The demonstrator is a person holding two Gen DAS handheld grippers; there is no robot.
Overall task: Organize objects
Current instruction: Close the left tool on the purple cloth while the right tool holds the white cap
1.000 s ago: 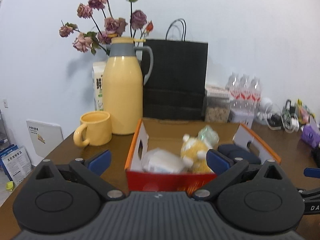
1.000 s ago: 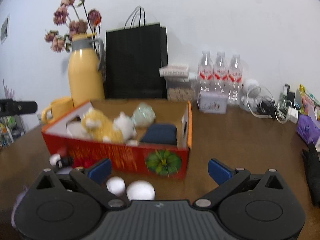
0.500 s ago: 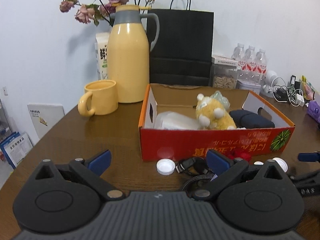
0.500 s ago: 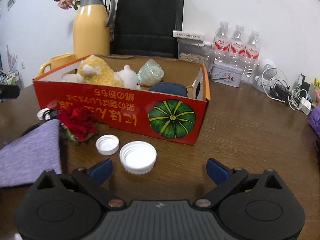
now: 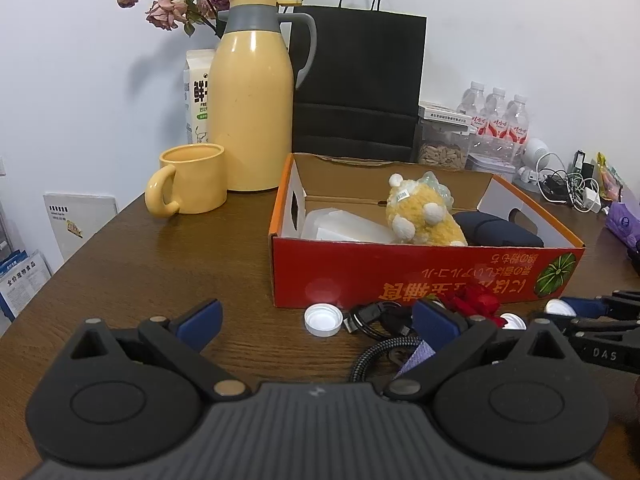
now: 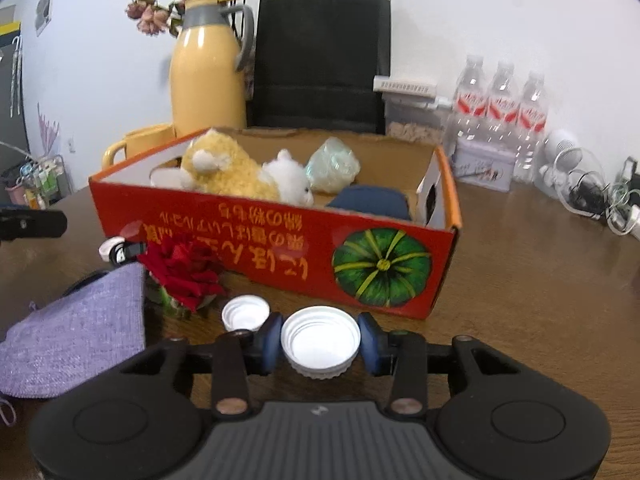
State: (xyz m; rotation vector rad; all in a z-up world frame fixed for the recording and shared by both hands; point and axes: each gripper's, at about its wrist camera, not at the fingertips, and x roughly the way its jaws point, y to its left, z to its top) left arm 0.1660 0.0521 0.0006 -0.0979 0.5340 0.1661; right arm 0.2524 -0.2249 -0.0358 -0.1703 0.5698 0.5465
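Note:
A red cardboard box (image 5: 400, 280) (image 6: 280, 232) holds a yellow plush toy (image 5: 420, 216) (image 6: 232, 172), a dark blue pouch (image 6: 368, 202) and white packets. In front of it lie a large white lid (image 6: 320, 336), a small white cap (image 6: 245, 312), a red fabric flower (image 6: 184, 268), a purple pouch (image 6: 80, 328) and a black cable (image 5: 376, 320). My right gripper (image 6: 321, 342) is closing, and both pads touch the large lid's sides. Low over the table, my left gripper (image 5: 318, 320) is open; another white cap (image 5: 322, 320) lies just ahead of it.
Behind the box stand a yellow thermos (image 5: 252, 120), a yellow mug (image 5: 192, 184), a black paper bag (image 5: 356, 88) and water bottles (image 6: 500, 108). Tangled chargers and cords (image 6: 592, 196) lie at the far right. Bare wood shows to the left of the box (image 5: 160, 272).
Both grippers came down toward the tabletop in front of the box. The right jaws went from wide apart to closed around the large white lid. The left jaws stayed wide.

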